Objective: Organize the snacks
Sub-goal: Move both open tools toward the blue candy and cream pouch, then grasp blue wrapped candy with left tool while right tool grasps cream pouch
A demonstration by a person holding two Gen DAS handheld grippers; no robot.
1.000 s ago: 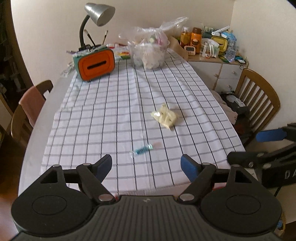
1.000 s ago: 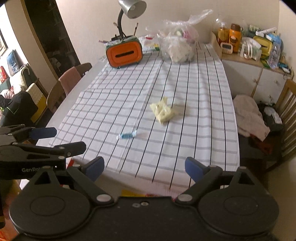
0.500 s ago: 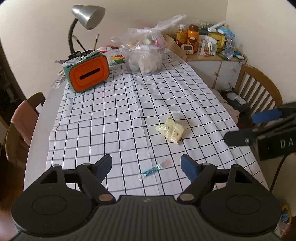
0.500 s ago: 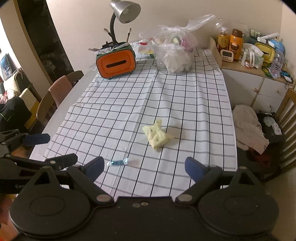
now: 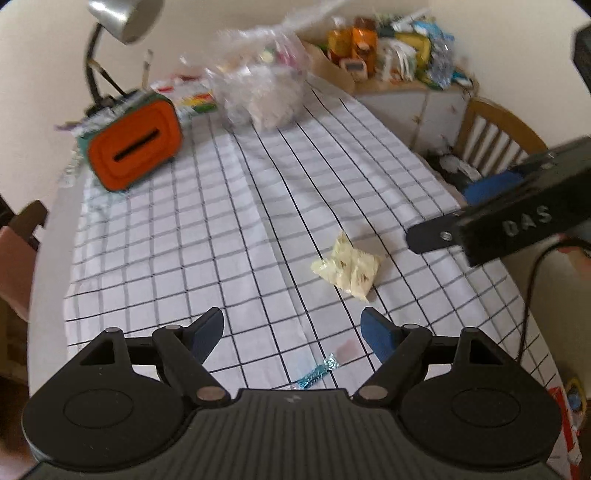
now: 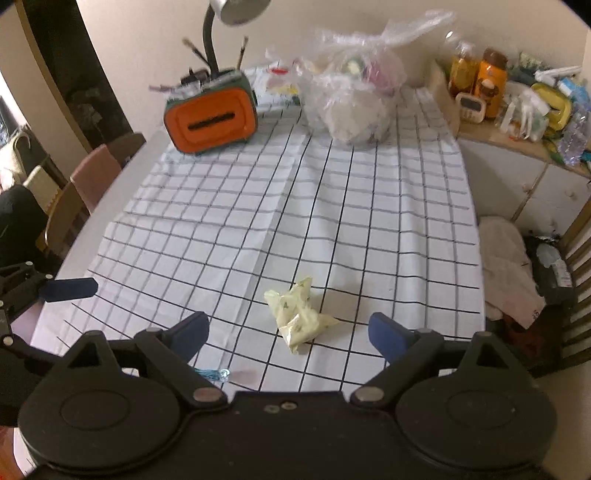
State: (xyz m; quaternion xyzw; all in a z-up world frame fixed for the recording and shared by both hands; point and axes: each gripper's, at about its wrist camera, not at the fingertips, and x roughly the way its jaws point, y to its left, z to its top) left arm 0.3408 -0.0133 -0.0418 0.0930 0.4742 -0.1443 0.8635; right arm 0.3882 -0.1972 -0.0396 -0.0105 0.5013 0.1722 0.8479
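A crumpled pale yellow snack packet [image 5: 349, 267] [image 6: 299, 317] lies on the checked tablecloth [image 5: 221, 240]. Near the front edge lies a small blue candy wrapper [image 5: 317, 373] [image 6: 212, 373]. My left gripper [image 5: 293, 328] hovers open just beyond the blue candy, with nothing between its fingers. My right gripper [image 6: 288, 330] hangs above the yellow packet, which shows between its fingertips untouched; its jaws are closing slightly but stand wide. In the left wrist view the right gripper [image 5: 458, 210] juts in from the right.
A clear plastic bag of snacks [image 6: 354, 96] and an orange tissue box [image 6: 210, 122] stand at the table's far end beside a desk lamp [image 5: 125, 18]. Wooden chairs [image 5: 495, 133] flank the table. A cluttered cabinet [image 6: 517, 110] stands at the far right.
Both grippers have moved forward over the table and dropped a little. The yellow packet and the blue candy now sit much closer to the fingertips in both views.
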